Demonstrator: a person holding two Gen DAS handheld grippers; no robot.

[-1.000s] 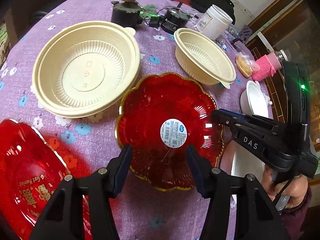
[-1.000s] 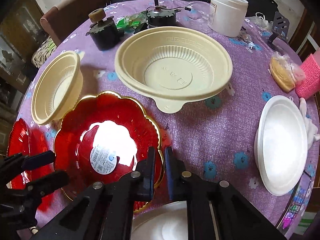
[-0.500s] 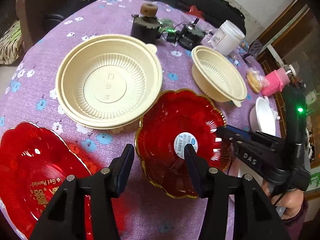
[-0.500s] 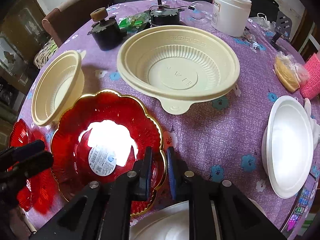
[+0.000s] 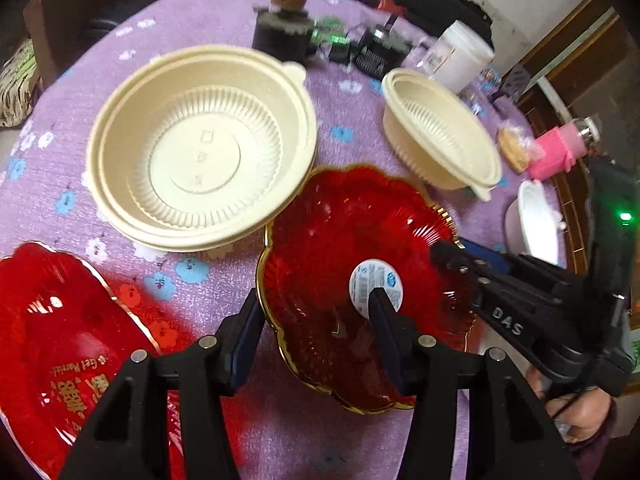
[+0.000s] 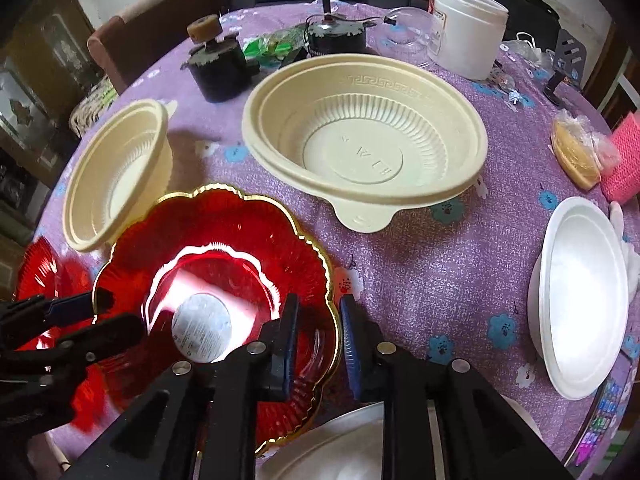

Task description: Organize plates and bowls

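A red scalloped plate with a gold rim (image 5: 344, 240) (image 6: 224, 248) lies on the purple table. My left gripper (image 5: 316, 316) is open and straddles its near-left rim. My right gripper (image 6: 318, 320) stands with its jaws a little apart, one on each side of the plate's right rim; it also shows in the left wrist view (image 5: 452, 248). A second red plate (image 5: 52, 332) lies at the left. Two cream plastic bowls (image 5: 200, 152) (image 5: 440, 136) stand behind the red plate.
White foam plates (image 6: 580, 300) lie at the right, and another white plate (image 6: 328, 448) shows under my right gripper. A white jar (image 6: 468, 28), two black motors (image 6: 220, 68), a pink sponge (image 6: 624, 160) and a wrapped bun (image 6: 576, 152) stand at the table's far side.
My right gripper's jaws have parted from nearly shut on the plate's rim. My left gripper has shifted left, so the red plate now sits to its right.
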